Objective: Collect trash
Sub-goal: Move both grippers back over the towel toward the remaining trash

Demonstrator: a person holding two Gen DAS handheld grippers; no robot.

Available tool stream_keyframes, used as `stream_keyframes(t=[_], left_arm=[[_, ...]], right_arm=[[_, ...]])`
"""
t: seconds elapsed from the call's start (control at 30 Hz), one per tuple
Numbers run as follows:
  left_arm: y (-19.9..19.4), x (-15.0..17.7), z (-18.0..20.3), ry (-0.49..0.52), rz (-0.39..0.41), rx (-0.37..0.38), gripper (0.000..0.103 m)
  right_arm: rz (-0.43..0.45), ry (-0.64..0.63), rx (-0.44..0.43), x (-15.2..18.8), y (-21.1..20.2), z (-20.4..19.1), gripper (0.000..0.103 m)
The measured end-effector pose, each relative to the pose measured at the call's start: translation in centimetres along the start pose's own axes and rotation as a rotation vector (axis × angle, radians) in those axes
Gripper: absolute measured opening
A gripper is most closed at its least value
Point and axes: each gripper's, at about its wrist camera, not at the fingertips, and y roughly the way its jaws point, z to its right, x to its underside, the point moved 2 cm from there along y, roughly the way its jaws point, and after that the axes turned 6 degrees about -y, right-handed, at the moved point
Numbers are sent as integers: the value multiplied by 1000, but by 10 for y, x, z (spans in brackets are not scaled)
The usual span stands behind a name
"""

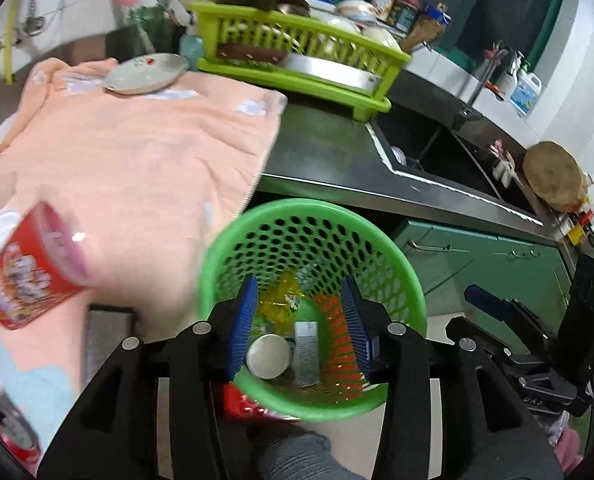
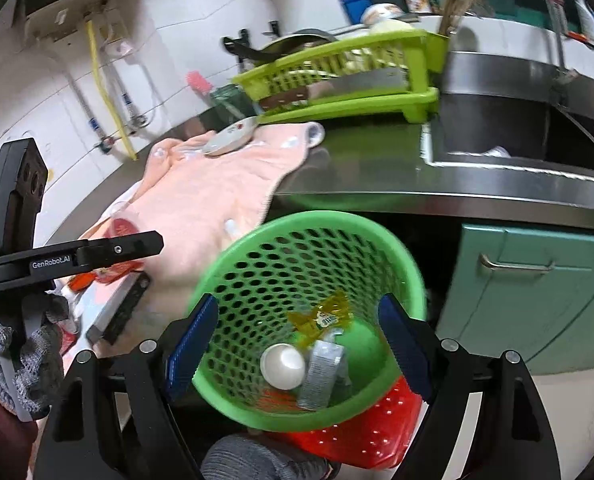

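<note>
We held both tongs spread apart and empty, the left tongs [image 1: 301,320] and right tongs [image 2: 297,344] each hanging over the green basket [image 2: 329,224], where a round lid [image 2: 283,366], a yellow wrapper [image 2: 321,316] and a grey packet [image 2: 321,376] lay. The basket stood below the steel surface [image 2: 377,168] edge, beside the peach towel [image 1: 137,152]. The left tool read "GenRobot.AI"; farther off stood the dish rack [image 2: 337,76] and sink [image 2: 517,132].

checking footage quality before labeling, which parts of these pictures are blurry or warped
Left wrist view: the red cup at the left edge is smeared by motion blur, the green basket rim is soft, and the counter edge bows from fisheye distortion. Right wrist view: the dish rack and basket rim are streaked, and the left hand-held gripper stays sharp.
</note>
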Motion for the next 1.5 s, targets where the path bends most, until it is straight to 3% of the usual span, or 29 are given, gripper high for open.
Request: stream_keyframes(t=[0.33,0.63,0.67,0.73,0.93,1.03,1.1,1.27,1.5], left_arm=[[-73,16,-62,-66,89,-111,44],[-136,14,-153,-175,150,-304,45],[-139,13,-168,-194,142,-322,47],[-143,11,-191,-226,125,-362,62],[-132,5,-247,-292,42,-454,73],[-118,2,-263,-283,-24,-465,78],[-109,-1,-274,-294,-45,-501,79],[-89,-4,-304,-372,-126,-462,79],[-75,-3,-313,-355,-162,-495,79]], right_arm=[[-10,-110,-104,-13,14,-74,79],[-32,-182,-206,-22,32,-135,79],[-34,-193,-217,-23,35,-143,79],[-37,-205,-229,-24,38,-154,79],[-56,-242,-272,-26,53,-180,79],[-71,-247,-283,-27,64,-187,79],[-82,-248,-281,-28,72,-189,79],[-92,-241,-279,-31,84,-190,79],[-113,-249,-282,-36,105,-195,79]])
